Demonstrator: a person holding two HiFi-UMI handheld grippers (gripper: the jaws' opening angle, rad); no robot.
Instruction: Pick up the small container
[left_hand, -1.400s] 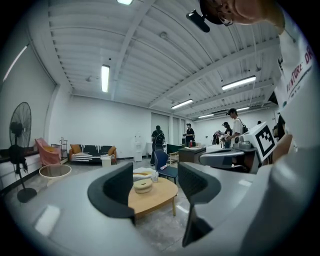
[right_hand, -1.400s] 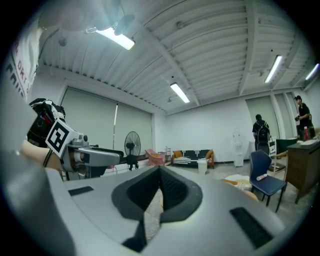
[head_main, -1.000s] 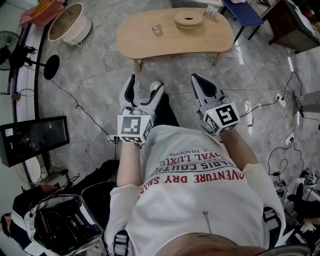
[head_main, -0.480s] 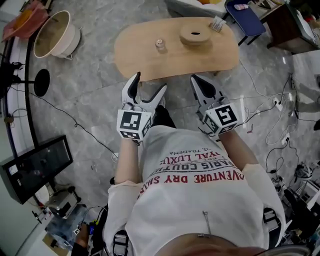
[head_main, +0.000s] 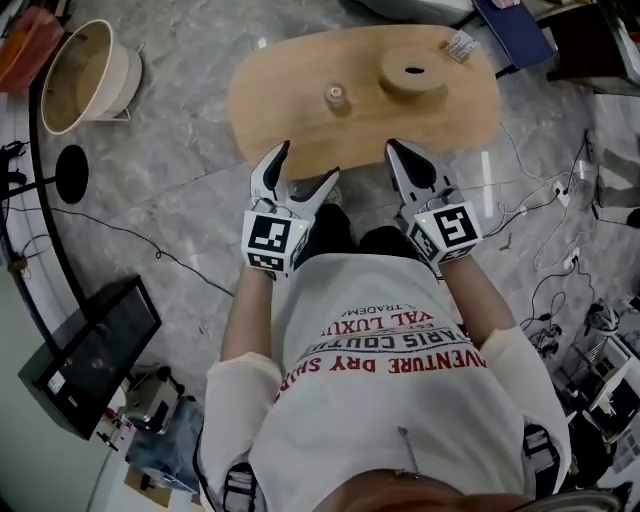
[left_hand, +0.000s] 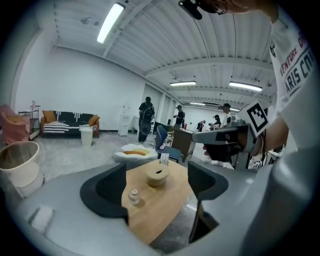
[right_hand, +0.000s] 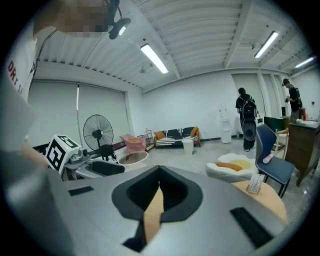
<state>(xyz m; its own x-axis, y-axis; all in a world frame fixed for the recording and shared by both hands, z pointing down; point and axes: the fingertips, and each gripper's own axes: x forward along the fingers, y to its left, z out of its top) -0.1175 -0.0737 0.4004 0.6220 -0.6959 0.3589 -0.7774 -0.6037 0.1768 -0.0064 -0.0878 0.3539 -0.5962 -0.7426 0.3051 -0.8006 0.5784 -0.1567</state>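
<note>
**A:** What does the pick need from here?

**B:** The left gripper (head_main: 305, 165) looks like the one to use. Its jaws stand wide apart with nothing between them. The small container (head_main: 334, 96) stands upright on the wooden surface (head_main: 275, 105), ahead of that gripper and well apart from it. In the left gripper view it sits a little toward the left jaw. I'd centre it in the gap, come in low and level, and close on its body rather than its top, since it looks light and easy to tip.

**A:** And the poses?

**B:** Both forearms reach out from the chest, with the grippers side by side and pointing at the surface's near edge. The right gripper (head_main: 400, 155) has its jaws closed on nothing. The round wooden block (head_main: 413, 70) lies beyond it, apart from the container.
</note>
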